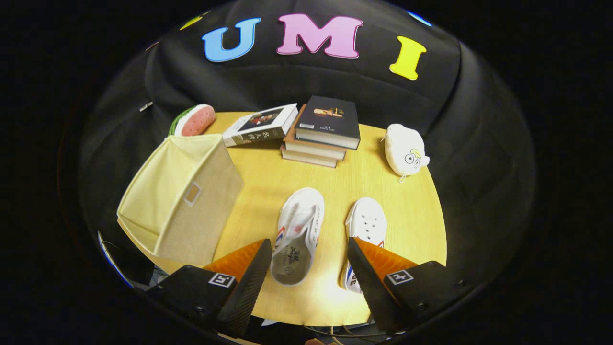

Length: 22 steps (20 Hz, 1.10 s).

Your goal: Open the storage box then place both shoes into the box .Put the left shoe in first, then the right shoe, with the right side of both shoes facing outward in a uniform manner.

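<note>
Your gripper (310, 256) hangs above the near edge of the table (373, 177) with its fingers spread wide and nothing between them but air and the shoes below. You are working over a round, light wood-grain tabletop that glares where the light hits it near you, and the black cloth of the booth closes in behind and on both sides of it. The box (182, 196), a pale cream fabric one with a small tag on its facing wall, sits at the left of the table, ahead of your left finger; you see its walls from above and at an angle, and you cannot tell from here whether it is open. One white shoe (299, 235) lies just ahead of the fingers, between them, its opening toward you and its toe pointing away. The other shoe (365, 230) lies just beside it to the right, apart from it, tipped so its sole with small holes faces up, and your right finger covers part of its near end. Beyond the shoes, at the far side, a stack of books (321, 132) stands with a single book (261, 125) lying just to its left. A watermelon-slice toy (194, 120) peeks from behind the box, and a white plush (406, 149) rests at the far right, well apart from the rest.
</note>
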Available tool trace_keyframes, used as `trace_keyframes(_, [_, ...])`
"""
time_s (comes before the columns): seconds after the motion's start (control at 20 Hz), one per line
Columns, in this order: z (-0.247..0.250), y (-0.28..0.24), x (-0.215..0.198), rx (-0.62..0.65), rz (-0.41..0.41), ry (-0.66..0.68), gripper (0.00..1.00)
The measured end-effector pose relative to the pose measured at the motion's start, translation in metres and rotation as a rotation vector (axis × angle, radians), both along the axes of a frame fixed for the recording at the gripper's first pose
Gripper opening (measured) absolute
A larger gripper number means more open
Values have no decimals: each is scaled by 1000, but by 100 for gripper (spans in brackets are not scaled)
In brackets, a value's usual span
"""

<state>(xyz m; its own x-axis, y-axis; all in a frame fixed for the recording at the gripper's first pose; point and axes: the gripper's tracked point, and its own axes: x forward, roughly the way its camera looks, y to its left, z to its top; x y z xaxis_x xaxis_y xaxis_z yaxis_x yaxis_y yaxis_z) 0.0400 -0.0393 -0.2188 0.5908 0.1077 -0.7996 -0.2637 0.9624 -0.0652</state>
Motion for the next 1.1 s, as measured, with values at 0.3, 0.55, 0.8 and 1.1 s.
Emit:
trace_keyframes(0.3, [-69,-19,5,-83,63,119,99])
trace_keyframes(0.55, [-100,-17,30,-156,108,98,99])
trace_keyframes(0.8, [-126,-10,46,-65,38,180,86])
trace_keyframes(1.1, [-137,4,44,129,-172,279,19])
